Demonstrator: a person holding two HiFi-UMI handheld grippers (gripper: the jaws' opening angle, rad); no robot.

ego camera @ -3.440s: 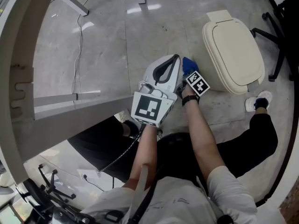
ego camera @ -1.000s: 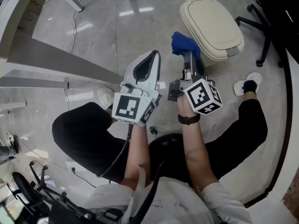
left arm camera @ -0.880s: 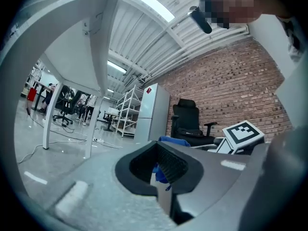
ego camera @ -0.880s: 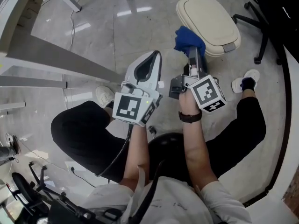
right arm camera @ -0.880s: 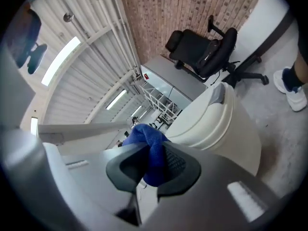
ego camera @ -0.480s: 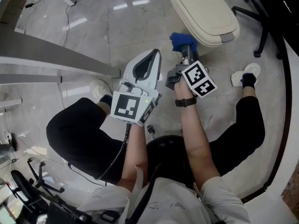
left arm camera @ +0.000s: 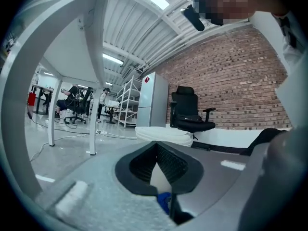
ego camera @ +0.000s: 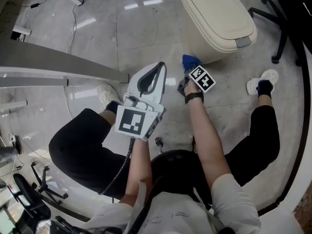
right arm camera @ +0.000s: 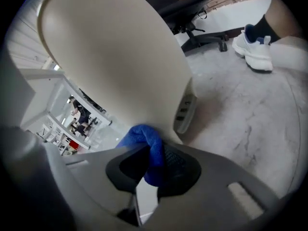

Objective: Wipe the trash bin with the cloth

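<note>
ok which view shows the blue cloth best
The right gripper view: the cloth shows large and close, pinched in the right claw and held against the bin. The head view shows only a small blue corner past the marker cube; the left gripper view shows just a blue sliver low down.

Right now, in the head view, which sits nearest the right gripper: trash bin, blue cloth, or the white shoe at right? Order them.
1. Blue cloth, pinched in the fingers of the right gripper.
2. Trash bin, just ahead of it.
3. White shoe, off to the right.
</note>
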